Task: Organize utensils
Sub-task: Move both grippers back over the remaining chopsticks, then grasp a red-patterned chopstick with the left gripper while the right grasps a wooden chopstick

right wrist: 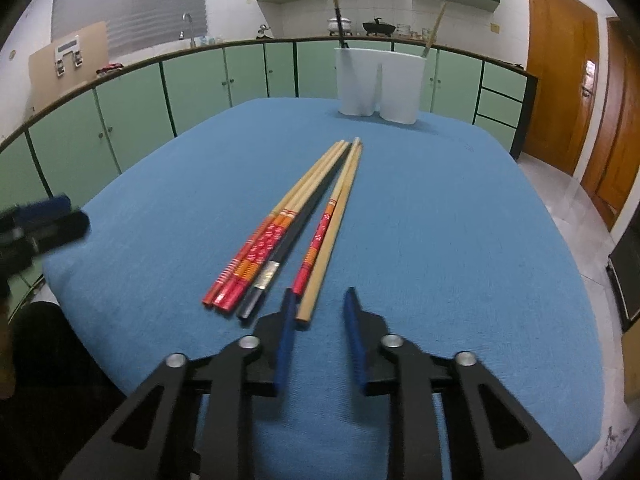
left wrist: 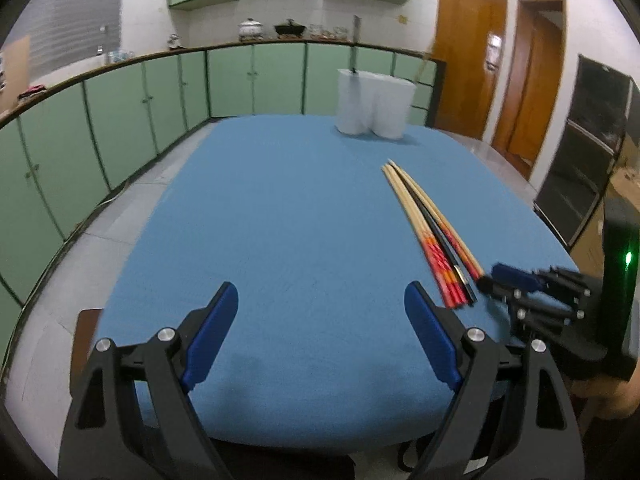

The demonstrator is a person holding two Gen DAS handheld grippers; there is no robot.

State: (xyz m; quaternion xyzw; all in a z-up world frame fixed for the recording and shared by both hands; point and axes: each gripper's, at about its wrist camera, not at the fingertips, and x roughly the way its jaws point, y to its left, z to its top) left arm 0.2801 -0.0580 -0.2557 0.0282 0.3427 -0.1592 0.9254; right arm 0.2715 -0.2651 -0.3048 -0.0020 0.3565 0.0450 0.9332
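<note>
Several chopsticks (right wrist: 276, 236) lie bundled on the blue tablecloth (right wrist: 460, 220): wooden ones with red-orange patterned handles, a black one (right wrist: 298, 222) and a plain bamboo one (right wrist: 334, 232). My right gripper (right wrist: 320, 294) sits low at their near ends with its jaws narrowly apart. The bamboo stick's end lies between them, and the pads do not press on it. In the left wrist view the chopsticks (left wrist: 428, 224) lie to the right, with the right gripper (left wrist: 494, 276) at their handles. My left gripper (left wrist: 320, 292) stands wide open over bare cloth, holding nothing.
A white two-compartment holder (right wrist: 380, 84) stands at the table's far edge, with a black stick in its left side and a wooden one in its right. Green kitchen cabinets (left wrist: 120, 112) run behind and to the left. Wooden doors (right wrist: 560, 80) are at the right.
</note>
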